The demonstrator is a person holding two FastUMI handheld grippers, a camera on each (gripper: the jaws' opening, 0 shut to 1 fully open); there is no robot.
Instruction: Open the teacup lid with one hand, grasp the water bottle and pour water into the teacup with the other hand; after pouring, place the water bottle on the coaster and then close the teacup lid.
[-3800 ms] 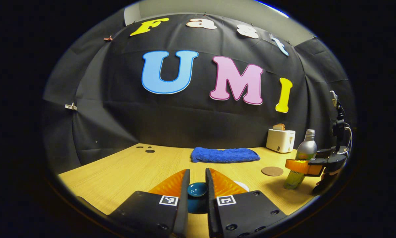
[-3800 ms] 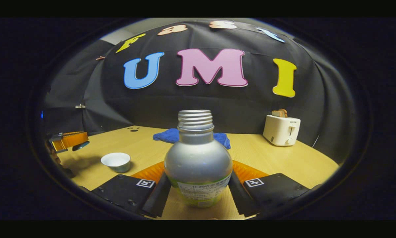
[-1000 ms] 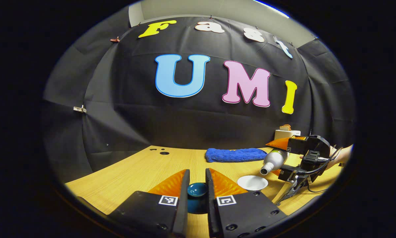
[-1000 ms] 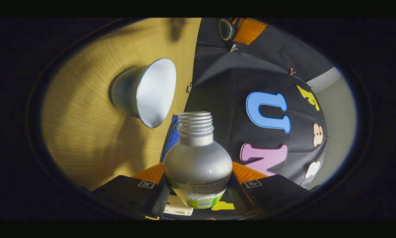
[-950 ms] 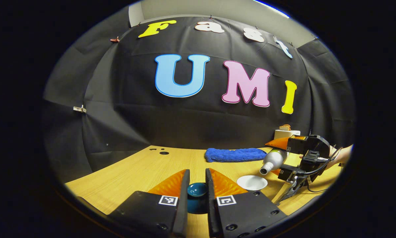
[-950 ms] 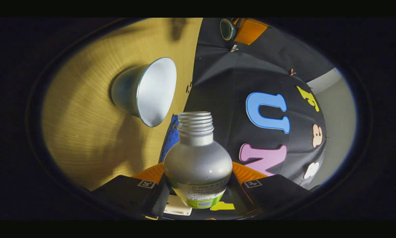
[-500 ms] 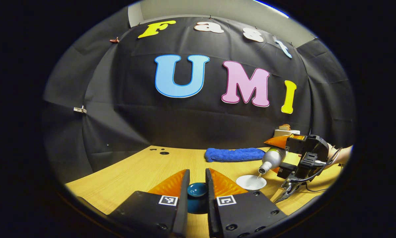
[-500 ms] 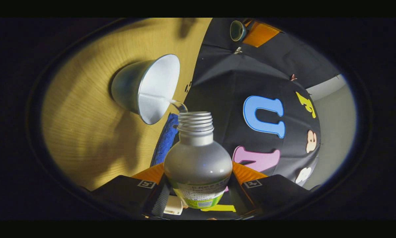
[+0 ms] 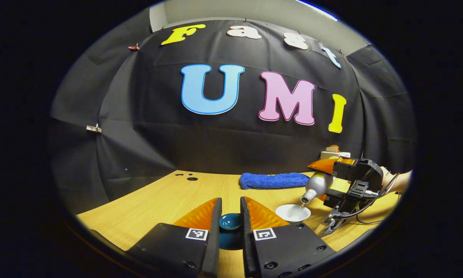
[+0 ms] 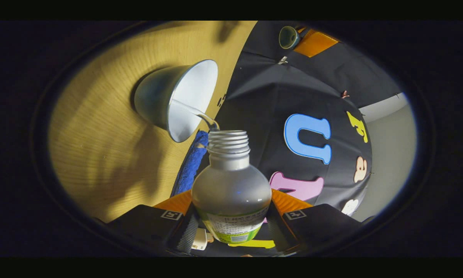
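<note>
The left gripper is held level and low over the near part of the wooden surface, its two fingers pinching the dark blue teacup lid by its knob, well to the left of the cup. The right gripper is rolled far over onto its side, so that in the right gripper view the surface stands almost upright on the left; its fingers press on both sides of the water bottle, gripping it below the silver shoulder.

From the left gripper view the right gripper appears at the far right, with a hand behind it, holding the water bottle tipped mouth-down over the teacup. A thin stream of water runs from the open, threaded neck into the white inside of the teacup, which stands on the surface right of centre.

There is one teacup, one lid, one bottle, one blue towel folded at the far edge of the surface, and one white toaster, partly hidden behind the right gripper.

The right gripper view gives the stream and the bottle's neck at close range, the towel's edge beside the neck, and the left gripper small at the top with the lid in it. The left gripper view gives the bottle's tilt from the side and the holding hand.
</note>
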